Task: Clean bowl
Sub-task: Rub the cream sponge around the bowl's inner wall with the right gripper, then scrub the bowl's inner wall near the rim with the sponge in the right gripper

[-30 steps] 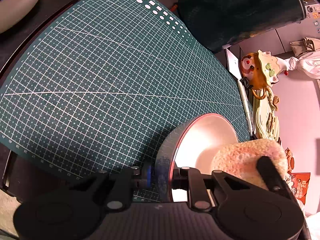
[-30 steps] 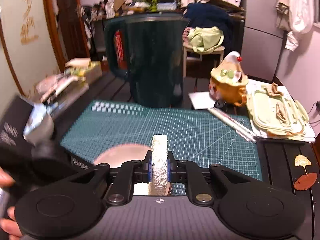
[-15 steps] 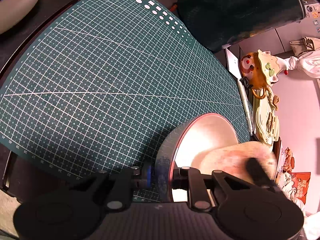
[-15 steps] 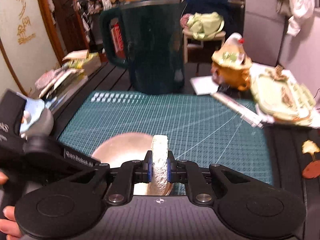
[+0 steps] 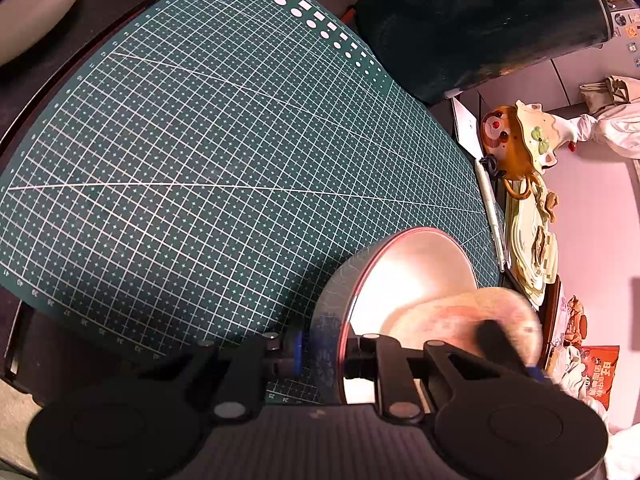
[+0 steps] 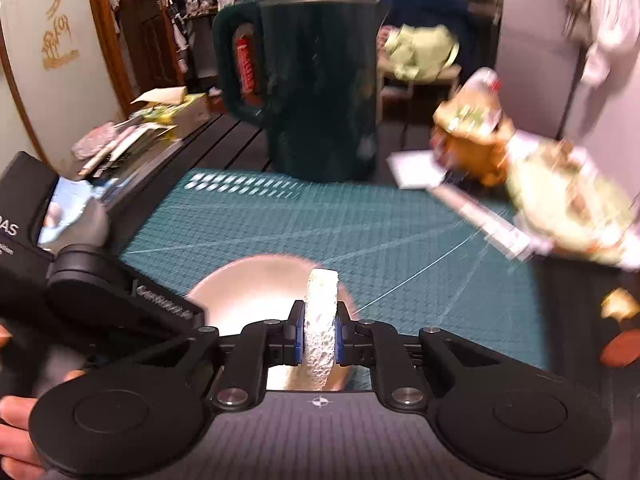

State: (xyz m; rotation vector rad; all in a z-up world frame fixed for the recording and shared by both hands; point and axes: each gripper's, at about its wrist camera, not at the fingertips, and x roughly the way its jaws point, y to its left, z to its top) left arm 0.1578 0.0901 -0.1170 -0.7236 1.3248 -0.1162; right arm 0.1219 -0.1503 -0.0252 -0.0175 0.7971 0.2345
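- My left gripper (image 5: 322,354) pinches the wall of the round, shiny metal bowl (image 5: 412,276), one finger outside it and one inside, so the bowl stands tilted on its side over the near right part of the dark green cutting mat with a white grid (image 5: 208,152).
- My right gripper (image 6: 318,338) is pressed onto a thick, pale, rough-surfaced sponge (image 6: 320,320), which stands on edge between the two blue-padded fingers.
- In the left wrist view the sponge sits inside the bowl's open mouth at its lower right, blurred, with a black finger of the right gripper across it.
- In the right wrist view the bowl lies directly behind and under the sponge, and the left gripper's black body reaches in from the left to the bowl's rim.
- A tall dark green jug with a handle (image 6: 316,88) stands at the mat's far edge.
- A brown ceramic figurine with a cream hat (image 5: 516,140) sits right of the mat, beside a white pen (image 5: 494,216) lying along the mat's edge.
- The right wrist view is smeared on its right side.
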